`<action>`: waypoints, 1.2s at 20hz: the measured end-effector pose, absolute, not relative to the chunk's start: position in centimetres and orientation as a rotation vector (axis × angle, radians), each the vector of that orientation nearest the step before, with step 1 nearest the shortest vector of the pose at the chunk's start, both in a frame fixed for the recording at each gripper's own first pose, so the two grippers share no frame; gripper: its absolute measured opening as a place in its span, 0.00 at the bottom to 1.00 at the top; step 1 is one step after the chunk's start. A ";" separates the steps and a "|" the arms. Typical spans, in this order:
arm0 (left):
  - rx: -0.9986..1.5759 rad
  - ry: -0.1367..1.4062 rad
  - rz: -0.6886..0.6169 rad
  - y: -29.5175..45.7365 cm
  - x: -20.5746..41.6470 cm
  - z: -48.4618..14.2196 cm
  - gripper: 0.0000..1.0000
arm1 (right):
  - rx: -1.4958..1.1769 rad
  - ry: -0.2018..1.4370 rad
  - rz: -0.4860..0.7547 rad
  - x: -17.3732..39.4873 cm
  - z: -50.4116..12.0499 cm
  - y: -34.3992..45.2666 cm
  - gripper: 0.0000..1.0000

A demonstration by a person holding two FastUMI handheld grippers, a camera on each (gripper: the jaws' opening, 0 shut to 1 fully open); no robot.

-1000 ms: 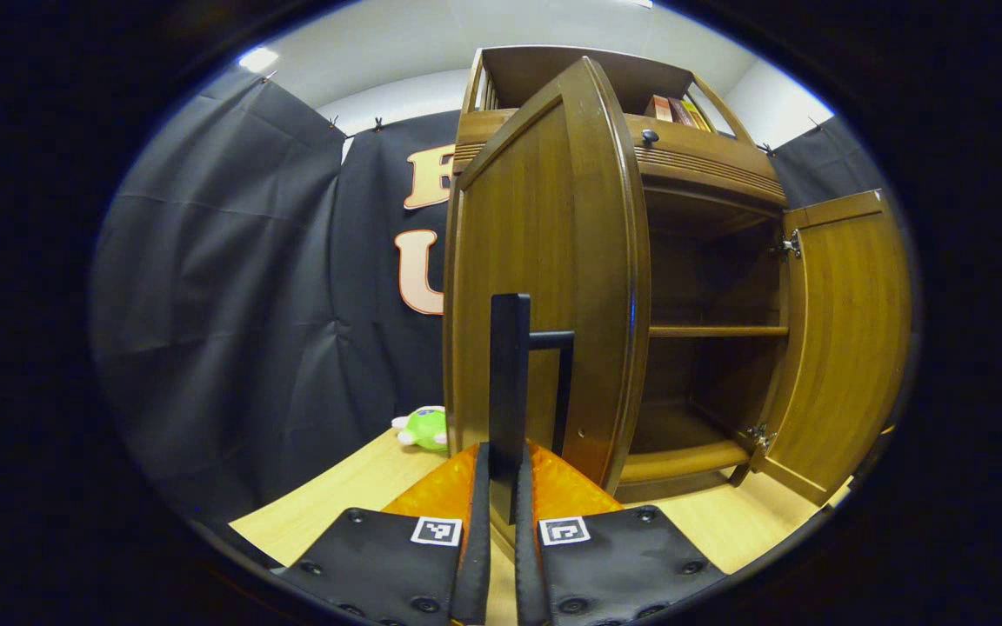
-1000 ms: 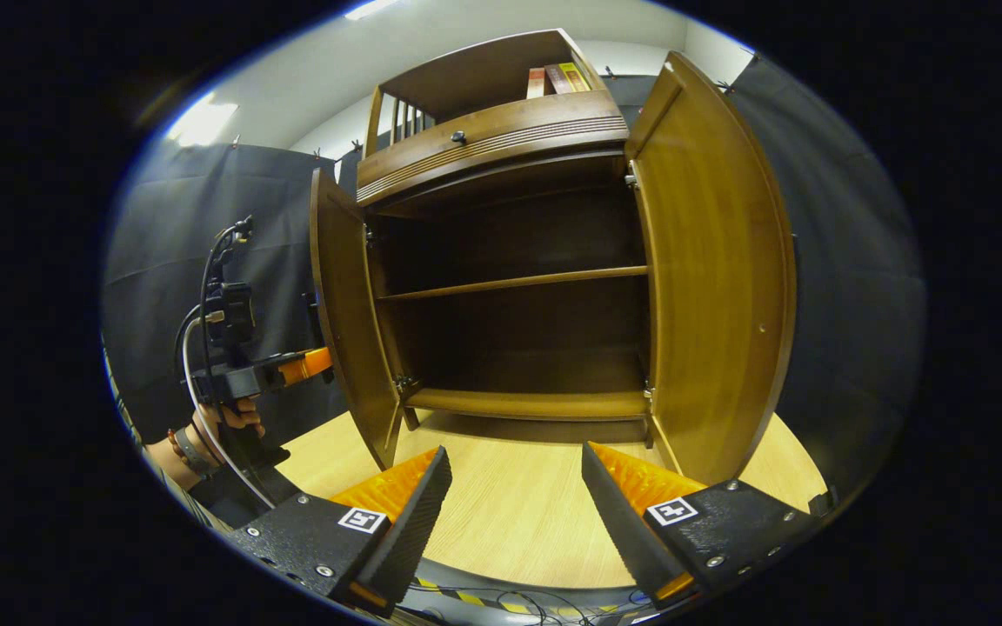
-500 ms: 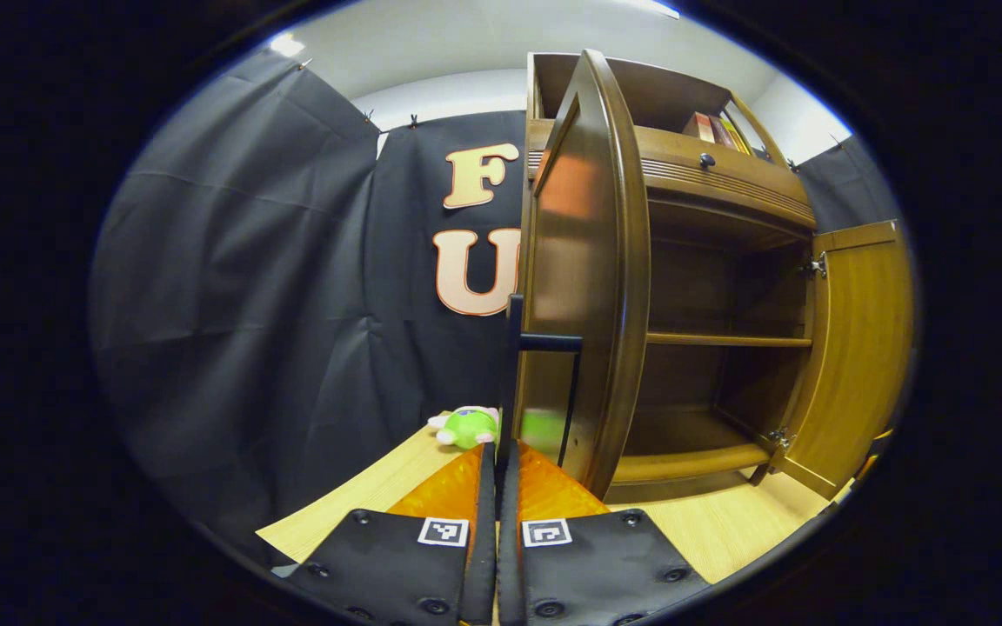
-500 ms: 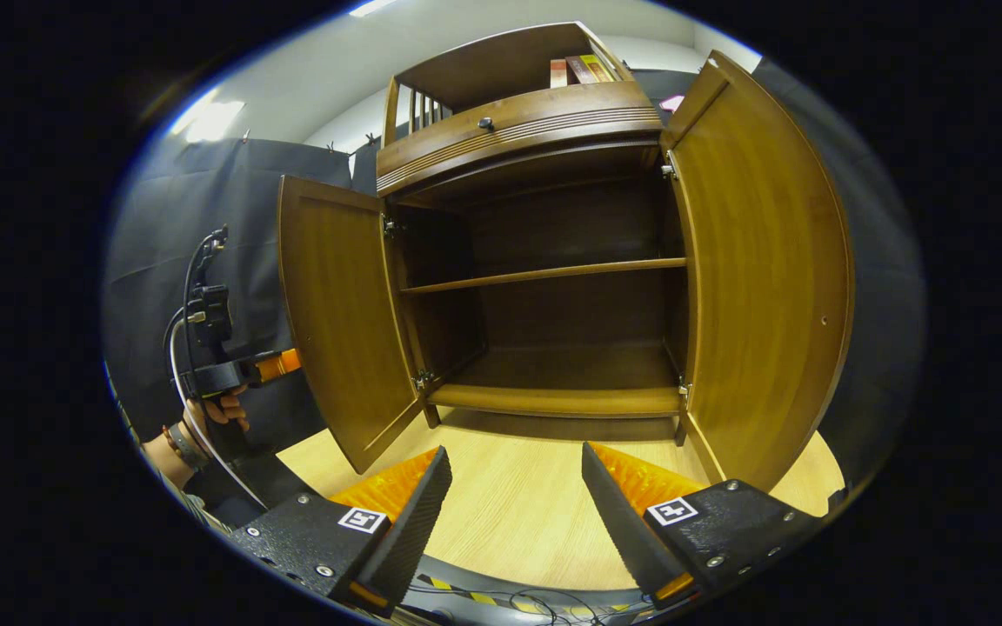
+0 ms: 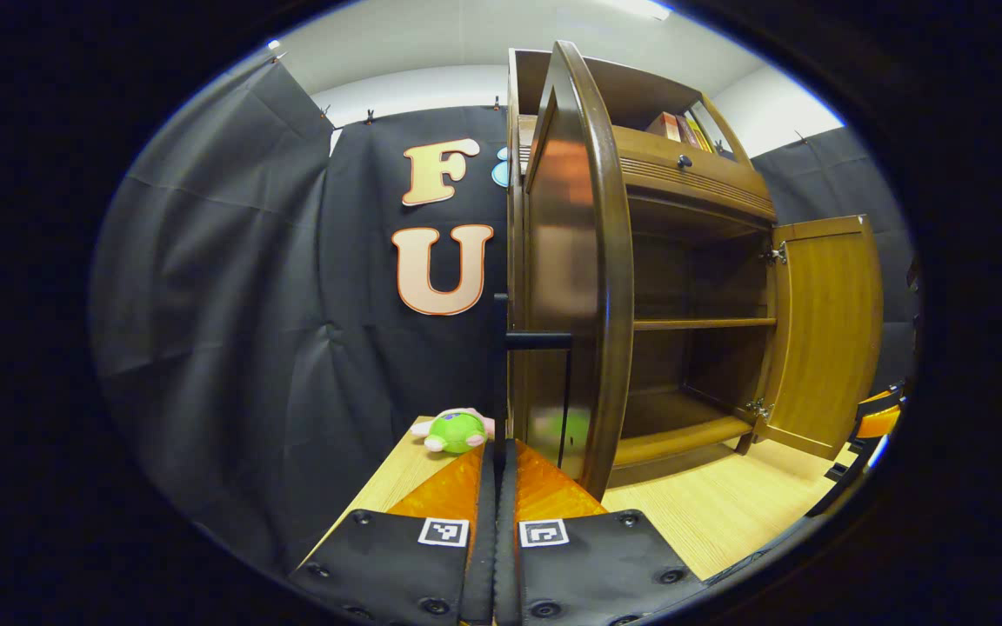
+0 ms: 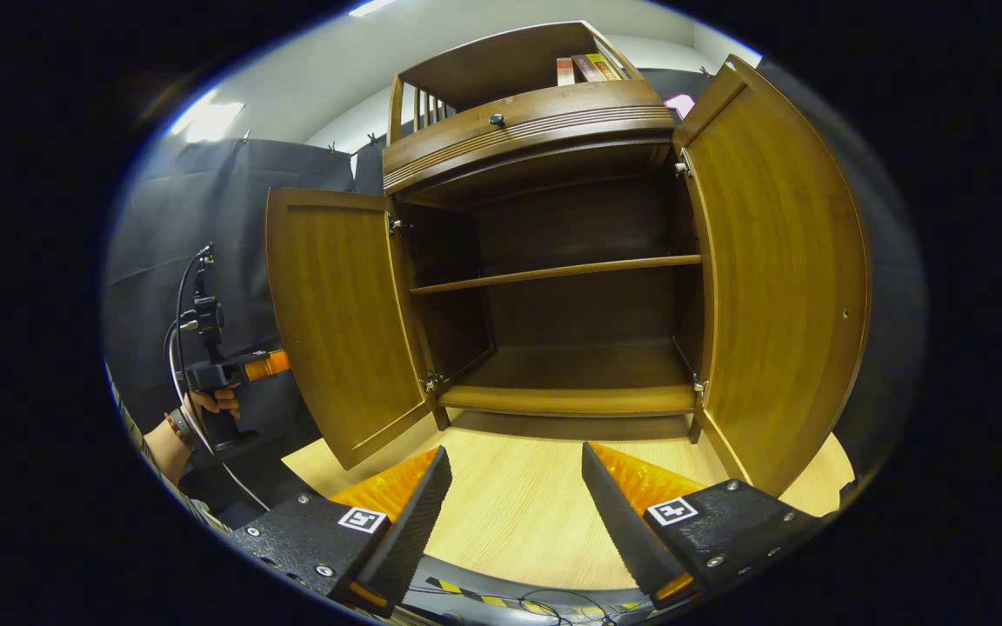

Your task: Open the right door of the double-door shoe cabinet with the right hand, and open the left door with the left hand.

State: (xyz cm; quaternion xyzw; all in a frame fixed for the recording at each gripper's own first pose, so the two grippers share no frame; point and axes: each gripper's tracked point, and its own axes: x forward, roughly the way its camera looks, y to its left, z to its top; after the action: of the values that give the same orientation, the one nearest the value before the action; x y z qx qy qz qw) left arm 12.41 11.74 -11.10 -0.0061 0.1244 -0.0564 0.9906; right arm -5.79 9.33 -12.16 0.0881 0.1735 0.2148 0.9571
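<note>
The left gripper (image 5: 497, 487), fingers pressed together, pinches the upright black handle (image 5: 501, 382) of the left door (image 5: 566, 278), swung edge-on toward it, the grip point hidden; the right gripper (image 6: 510, 496) hangs spread before the shoe cabinet (image 6: 553, 304), whose right door (image 6: 771, 278) stands wide open.

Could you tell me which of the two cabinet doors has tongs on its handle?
The left door: the left tongs are closed on its black handle.
</note>
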 end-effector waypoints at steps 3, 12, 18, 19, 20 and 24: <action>-0.021 0.265 -0.174 13.1 12.9 -11.2 0.07 | 0.191 0.346 0.437 -5.9 -11.8 9.9 0.93; 0.102 0.321 -0.107 14.5 8.7 -10.8 0.13 | 0.182 0.325 0.427 -6.0 -10.9 9.7 0.93; -0.027 0.274 -0.095 7.9 3.7 -9.0 0.13 | 0.166 0.333 0.457 -5.9 -11.7 9.6 0.93; -0.046 0.258 -0.097 6.5 3.5 -8.6 0.13 | 0.174 0.334 0.469 -6.0 -11.6 9.7 0.93; -0.067 0.239 -0.091 5.3 3.8 -8.1 0.13 | 0.176 0.333 0.478 -6.1 -11.6 9.7 0.94; -0.145 0.222 -0.071 -1.0 4.9 -8.3 0.01 | 0.171 0.312 0.462 -6.4 -11.2 8.5 0.93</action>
State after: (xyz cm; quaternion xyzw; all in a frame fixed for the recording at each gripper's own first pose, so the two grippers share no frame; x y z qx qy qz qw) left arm 4.91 -1.05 -8.29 -0.0725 0.1104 -0.0353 0.9906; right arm -6.37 8.48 -11.16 0.0843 0.1536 0.2278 0.9578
